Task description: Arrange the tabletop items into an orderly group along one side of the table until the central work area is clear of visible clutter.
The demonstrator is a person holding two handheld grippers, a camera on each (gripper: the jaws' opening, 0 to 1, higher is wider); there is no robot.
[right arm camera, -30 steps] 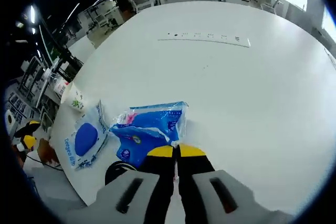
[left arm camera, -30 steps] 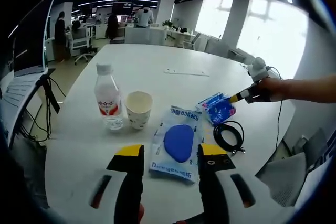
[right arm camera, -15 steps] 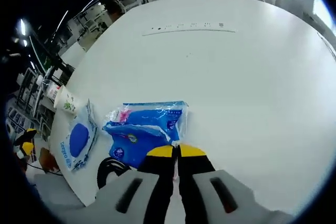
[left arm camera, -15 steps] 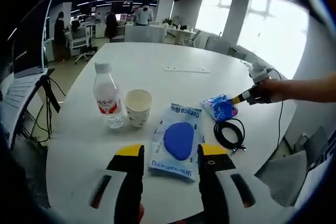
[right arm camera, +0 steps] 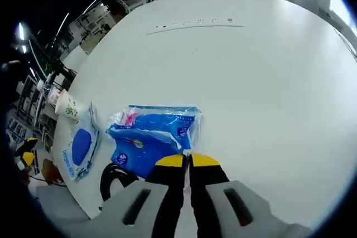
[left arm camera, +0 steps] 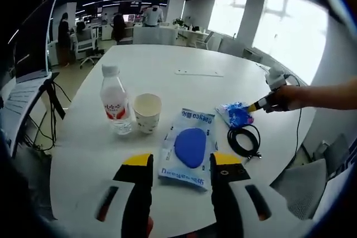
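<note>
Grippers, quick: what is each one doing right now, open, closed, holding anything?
Left gripper: open, holding nothing, fingers apart above the table edge.
Right gripper: closed on the edge of the blue packet.

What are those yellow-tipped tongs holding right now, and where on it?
The right tongs are shut on the near edge of the blue tissue pack. The left tongs stand open, holding nothing.
</note>
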